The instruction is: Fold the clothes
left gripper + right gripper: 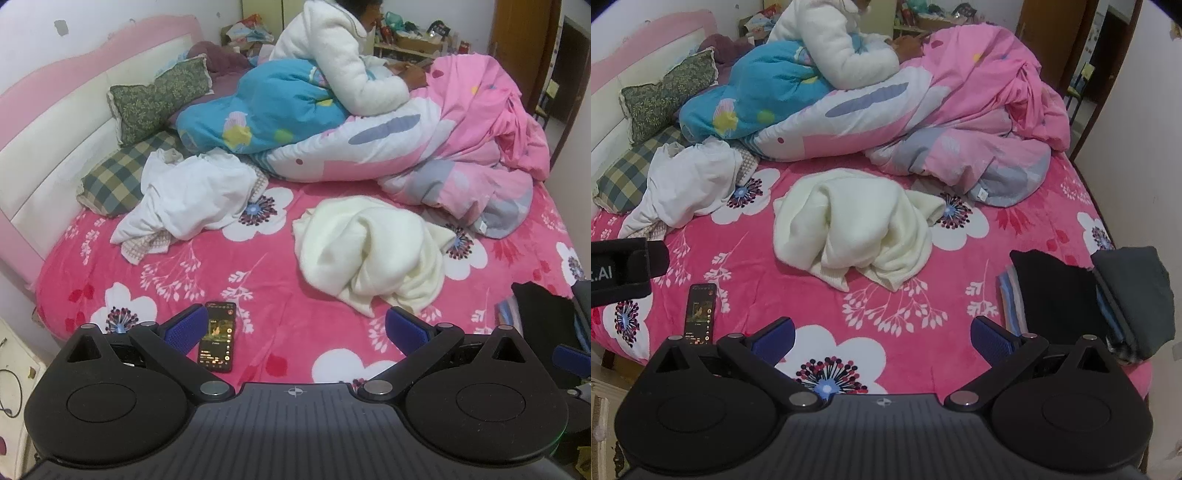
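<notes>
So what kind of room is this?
A bedroom, most likely. There's a big bed with a pink headboard, pillows and quilts, plus crumpled clothes waiting to be folded.

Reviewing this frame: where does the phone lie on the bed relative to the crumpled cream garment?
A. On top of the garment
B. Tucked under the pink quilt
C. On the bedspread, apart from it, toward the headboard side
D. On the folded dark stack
C: the phone lies flat on the pink floral bedspread, clear of the cream garment, on the side nearer the headboard.
</notes>
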{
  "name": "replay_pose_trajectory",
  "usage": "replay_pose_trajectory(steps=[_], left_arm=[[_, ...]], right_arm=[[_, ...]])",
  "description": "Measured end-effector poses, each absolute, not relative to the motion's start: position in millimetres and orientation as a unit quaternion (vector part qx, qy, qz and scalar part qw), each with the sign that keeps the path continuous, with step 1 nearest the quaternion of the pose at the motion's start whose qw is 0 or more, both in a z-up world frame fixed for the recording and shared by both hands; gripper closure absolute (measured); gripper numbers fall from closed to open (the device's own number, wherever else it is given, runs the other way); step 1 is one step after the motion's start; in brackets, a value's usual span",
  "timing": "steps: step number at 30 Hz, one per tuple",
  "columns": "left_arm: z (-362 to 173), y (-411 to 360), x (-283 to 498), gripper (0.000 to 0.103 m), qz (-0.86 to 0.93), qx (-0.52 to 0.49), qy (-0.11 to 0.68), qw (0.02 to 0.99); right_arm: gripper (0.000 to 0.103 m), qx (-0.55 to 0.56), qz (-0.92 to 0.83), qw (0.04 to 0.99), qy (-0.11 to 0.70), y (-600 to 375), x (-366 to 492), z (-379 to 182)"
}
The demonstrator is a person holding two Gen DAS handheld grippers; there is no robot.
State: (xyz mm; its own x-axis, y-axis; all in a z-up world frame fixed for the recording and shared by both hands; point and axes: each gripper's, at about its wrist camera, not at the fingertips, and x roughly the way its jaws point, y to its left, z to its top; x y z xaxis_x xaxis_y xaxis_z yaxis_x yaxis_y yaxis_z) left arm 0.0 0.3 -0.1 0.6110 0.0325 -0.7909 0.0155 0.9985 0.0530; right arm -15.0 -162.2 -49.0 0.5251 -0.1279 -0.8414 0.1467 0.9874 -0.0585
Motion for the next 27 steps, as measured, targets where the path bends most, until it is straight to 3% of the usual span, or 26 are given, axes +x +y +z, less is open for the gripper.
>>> replay_pose_trajectory(steps=[27], left_arm=[[-1.6,13.2,1.5,0.000,0.002,0.003,0.412,0.911]], right_arm=[[0.000,0.005,-0.106,0.872,0.479,-158.6,-13.3,-49.4]])
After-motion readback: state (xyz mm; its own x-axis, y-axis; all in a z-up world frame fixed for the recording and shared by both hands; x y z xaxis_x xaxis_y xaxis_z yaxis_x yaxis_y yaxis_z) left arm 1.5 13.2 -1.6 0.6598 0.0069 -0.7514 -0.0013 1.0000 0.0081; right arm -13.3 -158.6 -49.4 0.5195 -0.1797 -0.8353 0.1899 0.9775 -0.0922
